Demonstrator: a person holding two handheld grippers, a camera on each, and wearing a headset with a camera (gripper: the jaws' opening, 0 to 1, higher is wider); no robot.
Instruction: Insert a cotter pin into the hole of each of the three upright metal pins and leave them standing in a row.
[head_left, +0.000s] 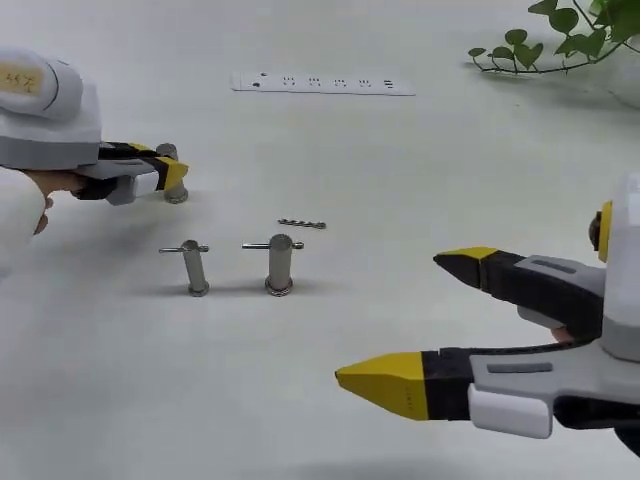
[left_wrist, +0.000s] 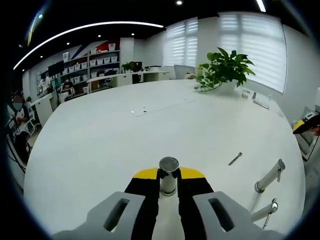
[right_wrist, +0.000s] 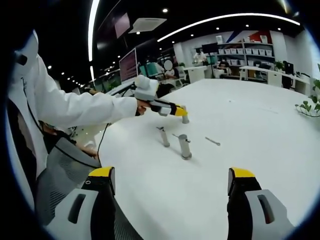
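- Metal pins stand upright on the white counter (head_left: 420, 160). The left pin (head_left: 196, 268) and the middle pin (head_left: 279, 265) are side by side and free, with inserted cotter pins (head_left: 258, 245) through their tops.
- Third pin (left_wrist: 169, 167) — the left tool (left_wrist: 168, 176) is clamped on it. In the head view the yellow tips cover most of it, and its hole cannot be made out.
- Loose cotter pin (head_left: 302, 224) lies flat just beyond the middle pin, not touching it.
- Right tool (head_left: 390, 318) — jaws wide apart, holding nothing, cut off at the head view's right edge.
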